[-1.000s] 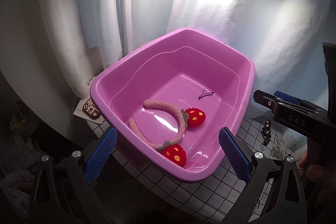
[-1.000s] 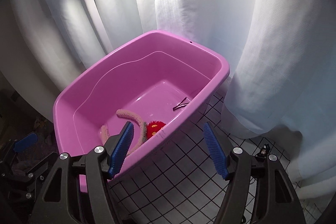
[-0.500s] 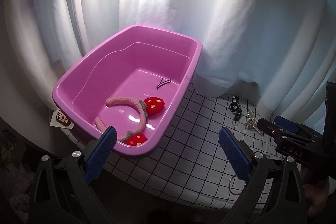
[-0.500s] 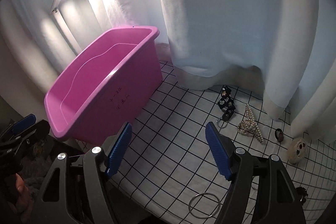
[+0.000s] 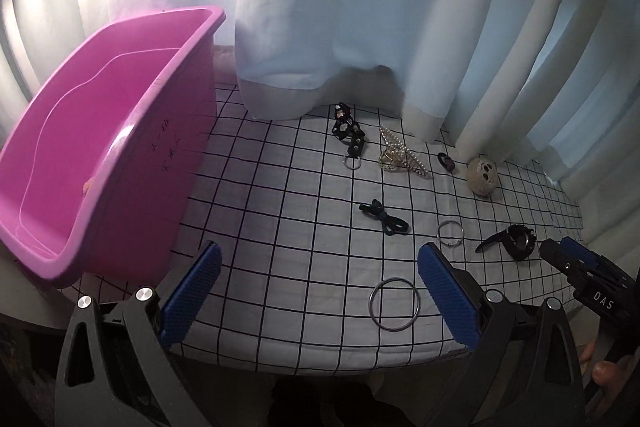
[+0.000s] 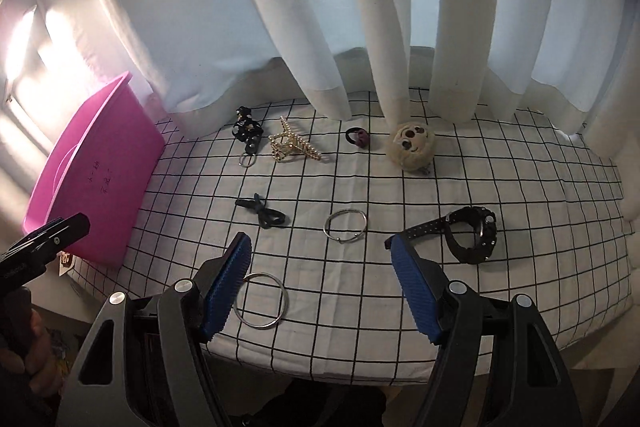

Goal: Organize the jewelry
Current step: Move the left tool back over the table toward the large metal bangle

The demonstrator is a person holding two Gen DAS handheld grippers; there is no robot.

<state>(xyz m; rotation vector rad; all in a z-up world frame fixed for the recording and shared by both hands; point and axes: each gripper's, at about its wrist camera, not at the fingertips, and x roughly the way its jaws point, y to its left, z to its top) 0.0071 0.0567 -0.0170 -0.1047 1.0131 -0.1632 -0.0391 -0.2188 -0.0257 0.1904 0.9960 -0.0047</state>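
Note:
Jewelry lies scattered on a checked cloth (image 6: 400,267): a large silver ring (image 6: 261,299) (image 5: 395,303), a thin silver bangle (image 6: 346,224) (image 5: 449,230), a black watch (image 6: 472,233) (image 5: 516,241), a dark bow tie (image 6: 264,213) (image 5: 384,217), a gold claw clip (image 6: 294,147) (image 5: 402,155), a black charm strap (image 6: 248,133) (image 5: 349,133), a small hair tie (image 6: 357,137) (image 5: 446,161) and a beige plush face (image 6: 412,145) (image 5: 483,175). A pink tub (image 5: 100,155) (image 6: 92,179) stands at the left. My left gripper (image 5: 316,291) and right gripper (image 6: 320,287) both hover open and empty above the front of the cloth.
White curtains (image 6: 360,27) hang along the back and drape onto the cloth. The table's front edge runs just beyond my fingers. A hand (image 6: 24,347) holds the left gripper at the lower left of the right wrist view.
Both grippers swung right, away from the pink tub, and now look over the cloth with the jewelry. The headband inside the tub has gone out of sight. Jaws stayed open.

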